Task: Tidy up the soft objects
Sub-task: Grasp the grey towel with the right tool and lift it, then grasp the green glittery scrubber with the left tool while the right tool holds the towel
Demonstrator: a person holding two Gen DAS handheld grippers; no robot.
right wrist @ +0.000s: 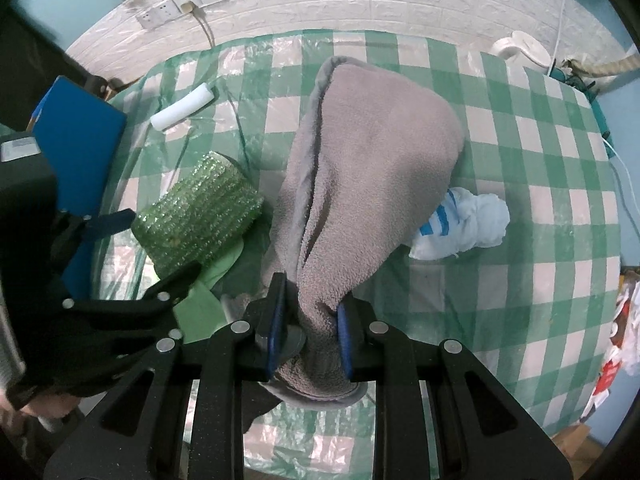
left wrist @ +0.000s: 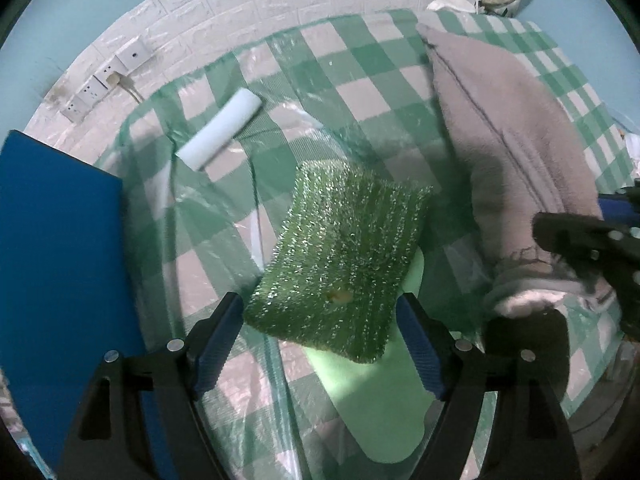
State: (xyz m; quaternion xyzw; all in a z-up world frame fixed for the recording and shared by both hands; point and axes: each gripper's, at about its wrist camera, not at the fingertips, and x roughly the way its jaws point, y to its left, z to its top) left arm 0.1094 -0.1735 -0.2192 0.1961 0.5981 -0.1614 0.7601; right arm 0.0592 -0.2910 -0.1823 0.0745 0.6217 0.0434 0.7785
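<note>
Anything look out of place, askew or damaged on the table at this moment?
The green scouring pad has a small orange-brown speck near its lower edge and lies askew, partly over a pale green sheet. A crumpled white cloth with blue stripes sits unfolded beside the grey towel.

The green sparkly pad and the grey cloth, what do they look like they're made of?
Green sparkly pad: likely a sponge wrapped in glittery metallic mesh; it glints all over. Grey cloth: looks like soft matte fleece with a fuzzy nap and stitched edge.
</note>
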